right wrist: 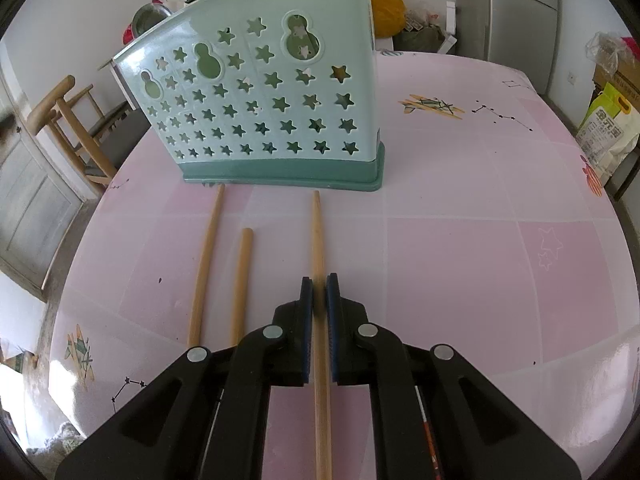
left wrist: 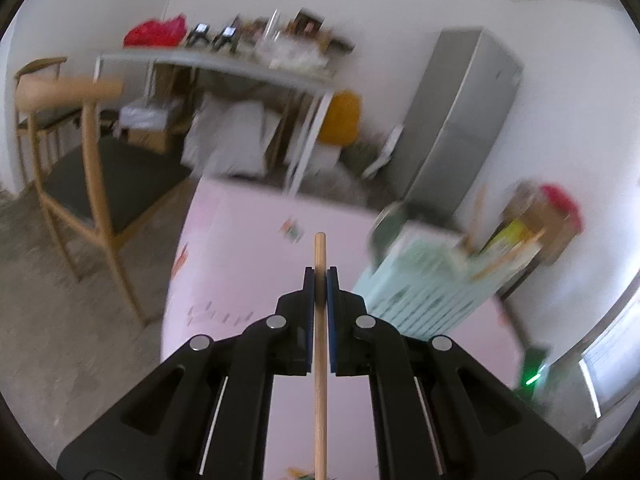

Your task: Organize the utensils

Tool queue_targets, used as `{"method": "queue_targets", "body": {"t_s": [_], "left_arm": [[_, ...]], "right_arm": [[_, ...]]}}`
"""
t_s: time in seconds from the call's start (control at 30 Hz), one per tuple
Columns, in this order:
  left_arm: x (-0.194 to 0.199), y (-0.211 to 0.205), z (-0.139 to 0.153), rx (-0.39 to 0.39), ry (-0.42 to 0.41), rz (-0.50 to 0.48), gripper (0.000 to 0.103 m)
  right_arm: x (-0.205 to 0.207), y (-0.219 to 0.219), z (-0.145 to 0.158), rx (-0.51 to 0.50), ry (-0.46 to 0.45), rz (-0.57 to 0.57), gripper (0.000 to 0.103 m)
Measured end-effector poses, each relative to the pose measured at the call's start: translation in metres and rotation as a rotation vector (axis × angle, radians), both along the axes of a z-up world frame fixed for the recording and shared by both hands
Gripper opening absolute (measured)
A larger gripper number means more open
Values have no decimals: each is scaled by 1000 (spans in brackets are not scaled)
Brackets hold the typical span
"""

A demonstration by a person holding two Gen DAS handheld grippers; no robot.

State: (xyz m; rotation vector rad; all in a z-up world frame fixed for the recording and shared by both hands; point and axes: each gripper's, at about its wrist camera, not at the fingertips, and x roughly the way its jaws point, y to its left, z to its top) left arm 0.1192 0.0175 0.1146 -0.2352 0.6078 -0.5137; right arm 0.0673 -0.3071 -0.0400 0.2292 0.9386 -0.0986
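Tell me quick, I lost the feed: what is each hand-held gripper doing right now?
Left hand-held gripper: closed on a wooden chopstick.
Right hand-held gripper: closed on another wooden chopstick; two loose chopsticks lie beside it.

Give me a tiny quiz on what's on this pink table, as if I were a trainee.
1. True or false: both tongs, left and right, are shut on a wooden stick.
2. How many sticks lie loose on the table, left of the right tongs?
3. The cut-outs in the green holder are mostly: A) hearts B) stars C) squares

Key:
1. True: the left stick and the right stick are each clamped.
2. Two.
3. B.
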Motion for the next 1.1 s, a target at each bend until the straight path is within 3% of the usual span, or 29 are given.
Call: {"method": "queue_targets", "body": {"t_s": [0.1,0.27,0.37,0.47,0.77,1.1], "left_arm": [[3,-2,35,-87,-75,-20,4],[10,-18,95,-248,-283,-26,4],[15,-40,114,-321,-389,-24,4],[24,-69,122,-329,-455,0,4],[83,-152,92,-250,-462,43,4],[107,-164,42,-182,-383,49,4]], "right_arm": [[0,0,0,1,0,0,7],[0,0,0,5,1,-1,7],[0,0,0,11,1,-5,7],[0,0,-1,11,1,-4,7],[1,1,0,15,3,8,7],[0,0,-1,29,1,13,7]]}}
